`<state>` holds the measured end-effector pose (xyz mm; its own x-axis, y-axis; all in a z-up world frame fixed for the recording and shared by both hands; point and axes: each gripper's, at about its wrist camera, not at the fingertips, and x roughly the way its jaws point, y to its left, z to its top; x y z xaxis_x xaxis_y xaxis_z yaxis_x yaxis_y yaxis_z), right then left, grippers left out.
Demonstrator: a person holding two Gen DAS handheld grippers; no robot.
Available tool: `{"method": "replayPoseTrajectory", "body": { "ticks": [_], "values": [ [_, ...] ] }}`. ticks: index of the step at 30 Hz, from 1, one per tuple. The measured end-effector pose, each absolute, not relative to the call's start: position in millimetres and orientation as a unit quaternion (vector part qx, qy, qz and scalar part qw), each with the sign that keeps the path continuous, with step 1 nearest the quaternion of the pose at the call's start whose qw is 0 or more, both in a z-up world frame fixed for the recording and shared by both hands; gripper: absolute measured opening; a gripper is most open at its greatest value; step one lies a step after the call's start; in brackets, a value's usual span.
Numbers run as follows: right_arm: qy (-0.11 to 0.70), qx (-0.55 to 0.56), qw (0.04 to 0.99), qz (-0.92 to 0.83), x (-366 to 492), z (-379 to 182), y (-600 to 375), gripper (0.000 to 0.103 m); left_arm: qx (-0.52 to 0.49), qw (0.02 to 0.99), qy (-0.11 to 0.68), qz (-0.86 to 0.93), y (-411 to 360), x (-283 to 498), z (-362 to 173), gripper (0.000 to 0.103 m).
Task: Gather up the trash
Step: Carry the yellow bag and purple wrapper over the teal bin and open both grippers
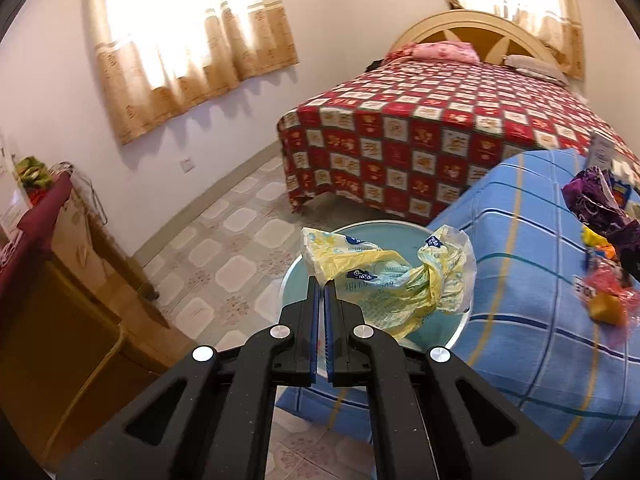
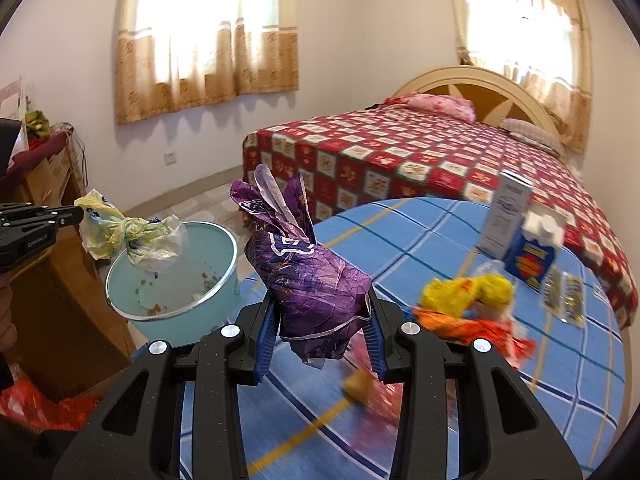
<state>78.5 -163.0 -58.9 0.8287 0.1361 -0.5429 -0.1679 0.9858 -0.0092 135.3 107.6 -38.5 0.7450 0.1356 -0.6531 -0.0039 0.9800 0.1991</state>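
The left gripper (image 1: 322, 280) is clamped on a yellow plastic wrapper (image 1: 384, 276) above the light-blue bin (image 2: 172, 280). The right gripper (image 2: 320, 312) grasps a crumpled purple wrapper (image 2: 308, 276), near the table's left edge. Both are probably light, soft and slippery; pinch bunched folds.

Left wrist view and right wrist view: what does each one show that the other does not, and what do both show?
Only the left wrist view shows the left gripper from behind, its jaws shut on the yellow bag.

Only the right wrist view shows the right gripper shut on the purple wrapper, a white box, a blue carton, and scraps inside the bin.

Both show the yellow bag hanging over the bin, the purple wrapper, the blue checked cloth with trash on it, and the bed.
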Motion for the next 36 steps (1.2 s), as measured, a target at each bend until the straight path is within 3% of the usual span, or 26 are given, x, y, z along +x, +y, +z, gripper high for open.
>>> {"method": "replayPoseTrajectory", "body": {
  "ticks": [36],
  "values": [
    [0.323, -0.100, 0.932, 0.134, 159.7, -80.3, -64.7, 0.038, 0.078, 0.915, 0.380, 0.108, 164.9, 157.7, -65.4, 0.002]
  ]
}}
